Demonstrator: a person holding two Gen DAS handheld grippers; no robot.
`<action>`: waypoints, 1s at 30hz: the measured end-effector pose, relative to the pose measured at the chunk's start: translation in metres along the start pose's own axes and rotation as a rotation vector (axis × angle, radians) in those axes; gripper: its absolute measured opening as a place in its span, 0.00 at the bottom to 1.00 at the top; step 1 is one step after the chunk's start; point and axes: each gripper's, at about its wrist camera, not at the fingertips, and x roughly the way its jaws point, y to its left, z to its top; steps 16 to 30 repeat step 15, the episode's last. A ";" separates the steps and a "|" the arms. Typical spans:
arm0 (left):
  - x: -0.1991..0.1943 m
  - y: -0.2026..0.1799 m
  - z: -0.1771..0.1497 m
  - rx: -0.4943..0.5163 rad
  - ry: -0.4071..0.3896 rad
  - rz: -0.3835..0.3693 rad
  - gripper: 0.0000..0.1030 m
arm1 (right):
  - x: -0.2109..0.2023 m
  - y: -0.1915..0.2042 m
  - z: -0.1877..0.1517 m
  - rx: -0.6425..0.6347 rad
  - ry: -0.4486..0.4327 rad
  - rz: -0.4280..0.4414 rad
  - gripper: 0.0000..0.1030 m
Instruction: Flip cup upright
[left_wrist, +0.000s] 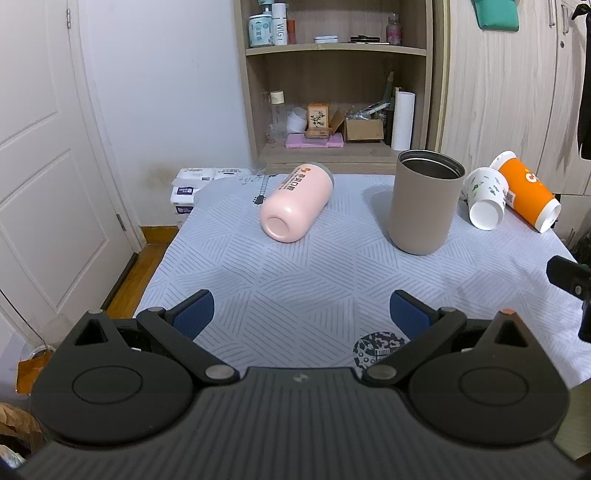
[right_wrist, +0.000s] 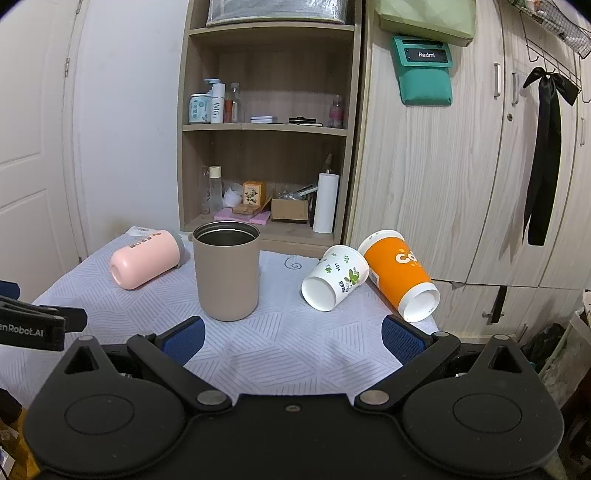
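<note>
— So, which cups are down?

— Three lie on their sides on the counter (left_wrist: 295, 280), which is covered by a pale patterned cloth. The pink cup (left_wrist: 295, 203) is at the far left, its mouth turned toward the cameras. The white cup with green leaves (right_wrist: 334, 282) and the orange cup (right_wrist: 400, 277) lie touching each other at the far right, both mouths facing the near right corner; the orange one reaches the counter's edge.

— And the tan one?

— The tan tumbler (right_wrist: 226, 271) stands upright between the pink cup and the white one, mouth open, dark metal inside.

— Where are the grippers?

— Both hover over the near half of the counter, well apart from every cup. The left gripper (left_wrist: 301, 314) has its blue pads (left_wrist: 194, 315) spread wide with only cloth between them. The right gripper (right_wrist: 291, 338) is just as wide, holding nothing, with the tan tumbler beyond its left pad.

— Behind the counter?

— A wooden shelf (right_wrist: 264, 127) with bottles and boxes.
</note>
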 end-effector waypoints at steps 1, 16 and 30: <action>0.000 0.000 0.000 0.003 -0.002 0.001 1.00 | 0.000 0.000 0.000 -0.002 0.000 0.000 1.00; -0.006 -0.003 -0.002 0.023 -0.020 0.002 1.00 | -0.002 0.003 -0.001 -0.007 0.000 0.004 1.00; -0.006 -0.003 -0.002 0.023 -0.020 0.002 1.00 | -0.002 0.003 -0.001 -0.007 0.000 0.004 1.00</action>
